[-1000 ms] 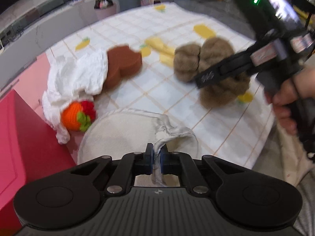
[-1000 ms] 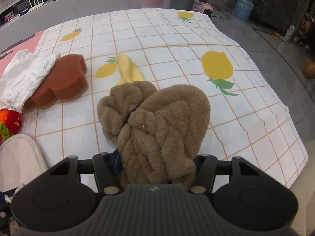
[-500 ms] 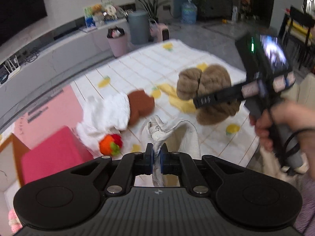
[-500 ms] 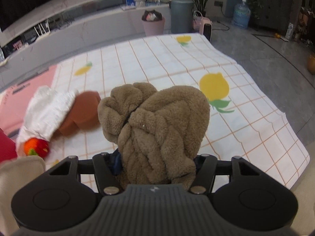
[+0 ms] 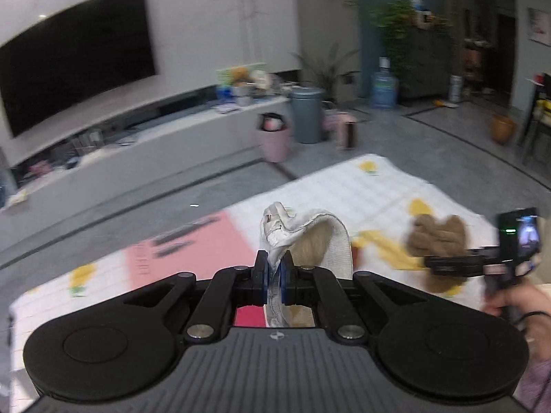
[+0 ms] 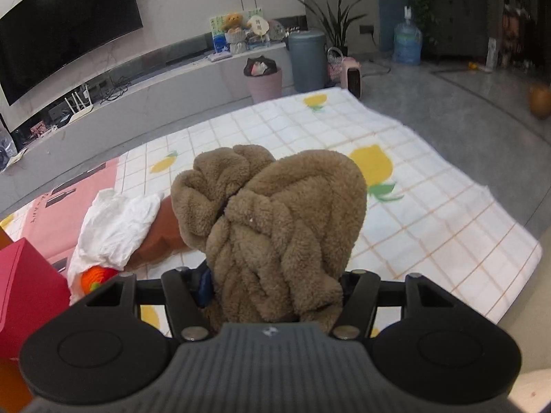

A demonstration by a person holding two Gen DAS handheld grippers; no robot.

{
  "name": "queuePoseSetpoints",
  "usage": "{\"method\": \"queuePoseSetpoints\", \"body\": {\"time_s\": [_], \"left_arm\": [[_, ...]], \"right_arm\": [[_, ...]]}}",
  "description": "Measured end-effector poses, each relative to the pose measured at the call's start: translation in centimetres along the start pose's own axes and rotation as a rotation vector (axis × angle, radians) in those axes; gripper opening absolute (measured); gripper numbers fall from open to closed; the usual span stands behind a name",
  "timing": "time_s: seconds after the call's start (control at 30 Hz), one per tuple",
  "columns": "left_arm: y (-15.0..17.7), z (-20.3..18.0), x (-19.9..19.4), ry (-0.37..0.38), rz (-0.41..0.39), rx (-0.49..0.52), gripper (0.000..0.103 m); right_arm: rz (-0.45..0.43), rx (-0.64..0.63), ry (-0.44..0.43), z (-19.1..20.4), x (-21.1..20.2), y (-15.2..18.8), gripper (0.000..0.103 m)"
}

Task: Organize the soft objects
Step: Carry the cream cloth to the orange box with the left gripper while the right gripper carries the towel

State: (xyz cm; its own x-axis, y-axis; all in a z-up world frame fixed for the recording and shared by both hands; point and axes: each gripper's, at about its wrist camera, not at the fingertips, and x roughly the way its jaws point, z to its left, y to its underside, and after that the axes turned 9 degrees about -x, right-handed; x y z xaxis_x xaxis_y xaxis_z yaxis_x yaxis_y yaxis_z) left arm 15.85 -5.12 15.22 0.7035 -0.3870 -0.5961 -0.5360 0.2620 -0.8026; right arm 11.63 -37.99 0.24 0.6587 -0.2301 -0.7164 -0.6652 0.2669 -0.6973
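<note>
We are pinching the silvery hem of a cream round cloth pad (image 5: 330, 241) in our left gripper (image 5: 273, 277); the blue pads are standing almost together with only that thin fabric between them, and the rest of the pad is curling up and over to the right of the fingers, lifted clear of the floor. Ahead of and below this gripper the checked fruit-print mat (image 5: 361, 186) is lying spread out, with a pink mat (image 5: 193, 254) to its left.

In our right gripper (image 6: 275, 292) we are clamping a bulky brown fleece bundle (image 6: 275, 220); the jaws are standing fairly wide around it, and it is bulging up and forward past the fingertips, hiding them. The left view is showing this same bundle off to its right, held up by a hand (image 5: 516, 301).

To the left of the right gripper, down on the mat, a white crumpled cloth (image 6: 117, 227) is draping over a brown sponge (image 6: 162, 237), and an orange knitted ball (image 6: 94, 275) is sitting just below the cloth. A red box (image 6: 24, 289) is standing further left.
</note>
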Motion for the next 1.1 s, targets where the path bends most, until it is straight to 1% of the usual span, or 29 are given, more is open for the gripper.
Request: {"method": "queuePoseSetpoints", "body": {"time_s": [0.07,0.13,0.23,0.3,0.37,0.47,0.5,0.57,0.63,0.67,0.73,0.87,0.93,1.0,1.03,1.07,1.1], "left_arm": [[0.3,2.3,-0.1,-0.062,-0.009,0.003,0.007],[0.8,4.8,0.5,-0.128,0.005,-0.027,0.007],[2.2,8.0,2.2,-0.200,0.041,-0.092,0.007],[3.5,9.9,3.4,-0.232,0.053,-0.142,0.007],[4.6,12.0,4.9,-0.263,0.062,-0.198,0.007],[6.1,14.5,6.7,-0.312,0.101,-0.269,0.007],[6.4,15.7,6.8,-0.319,0.121,-0.293,0.007],[7.2,17.4,6.5,-0.294,0.138,-0.357,0.007],[8.1,18.4,6.4,-0.262,0.121,-0.398,0.007],[8.7,18.7,6.5,-0.266,0.114,-0.407,0.007],[9.7,19.3,6.5,-0.298,0.100,-0.412,0.007],[11.7,20.4,7.3,-0.308,0.106,-0.427,0.007],[12.0,20.7,7.9,-0.337,0.112,-0.413,0.010],[12.3,20.7,8.2,-0.385,0.108,-0.398,0.014],[12.5,20.9,8.4,-0.405,0.119,-0.413,0.016],[12.7,21.3,8.4,-0.410,0.124,-0.440,0.017],[12.8,21.5,8.0,-0.379,0.123,-0.454,0.020]], "right_arm": [[0.000,-0.012,0.024,0.4,0.4,-0.1,0.060],[-0.019,-0.014,0.023,0.8,0.2,-0.2,0.060],[-0.051,-0.016,-0.052,1.8,-1.1,-0.6,0.060],[-0.099,-0.028,-0.113,3.3,-3.1,-1.1,0.060],[-0.145,-0.056,-0.179,5.8,-5.3,-1.7,0.060],[-0.221,-0.144,-0.278,10.9,-8.8,-2.4,0.060],[-0.236,-0.174,-0.311,12.7,-9.8,-2.5,0.061],[-0.255,-0.229,-0.371,16.4,-11.2,-2.7,0.061],[-0.253,-0.280,-0.429,20.0,-12.0,-2.9,0.061],[-0.249,-0.304,-0.446,21.7,-12.3,-2.9,0.062],[-0.241,-0.350,-0.474,25.0,-12.3,-2.8,0.062],[-0.189,-0.420,-0.530,30.8,-11.3,-2.3,0.062],[-0.165,-0.483,-0.529,33.7,-10.7,-1.9,0.062],[-0.136,-0.539,-0.486,36.4,-9.6,-1.6,0.062],[-0.121,-0.553,-0.473,37.6,-9.2,-1.3,0.062],[-0.103,-0.560,-0.472,38.5,-8.6,-1.2,0.062],[-0.084,-0.563,-0.475,39.2,-7.9,-1.1,0.062]]}}
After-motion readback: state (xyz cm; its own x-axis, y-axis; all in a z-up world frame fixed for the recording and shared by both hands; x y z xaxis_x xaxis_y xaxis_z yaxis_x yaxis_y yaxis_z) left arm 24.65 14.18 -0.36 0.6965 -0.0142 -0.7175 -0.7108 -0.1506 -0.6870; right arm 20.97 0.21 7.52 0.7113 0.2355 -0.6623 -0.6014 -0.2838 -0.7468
